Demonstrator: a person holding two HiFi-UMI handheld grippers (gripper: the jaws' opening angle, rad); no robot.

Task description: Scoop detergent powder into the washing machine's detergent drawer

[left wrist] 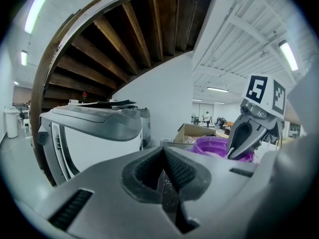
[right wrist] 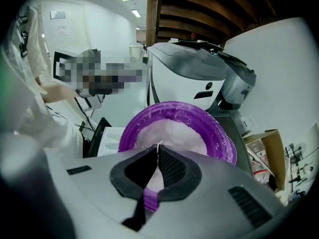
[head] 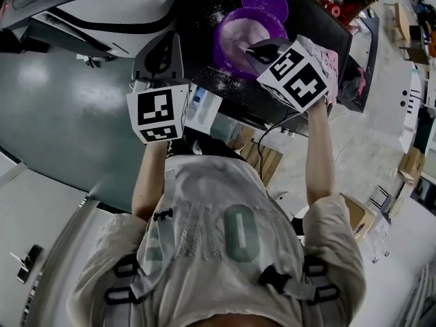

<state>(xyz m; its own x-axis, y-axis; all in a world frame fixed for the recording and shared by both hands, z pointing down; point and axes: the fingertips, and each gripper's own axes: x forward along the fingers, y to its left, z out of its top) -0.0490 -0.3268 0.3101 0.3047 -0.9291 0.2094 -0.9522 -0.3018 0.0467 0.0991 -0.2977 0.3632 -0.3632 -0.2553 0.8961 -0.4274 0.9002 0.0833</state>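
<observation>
A purple bowl (head: pixel 240 29) of white detergent powder (right wrist: pixel 172 133) stands on the dark top of a machine (head: pixel 204 19), its purple lid (head: pixel 267 0) lying behind it. My right gripper (right wrist: pixel 158 151) hangs over the bowl's near rim, shut on a purple scoop handle (right wrist: pixel 149 199); the scoop's head is hidden. In the head view my right gripper (head: pixel 253 48) reaches the bowl from the right. My left gripper (head: pixel 162 50) is left of the bowl, jaws shut on nothing (left wrist: pixel 163 156). A white open drawer (head: pixel 203 109) with a blue part shows below the dark top.
Spilled powder specks dot the dark top (head: pixel 204 67). A grey-and-white washing machine (left wrist: pixel 94 133) stands to the left under a curved wooden stair (left wrist: pixel 124 29). Cardboard boxes (right wrist: pixel 266 148) and clutter sit to the right of the bowl.
</observation>
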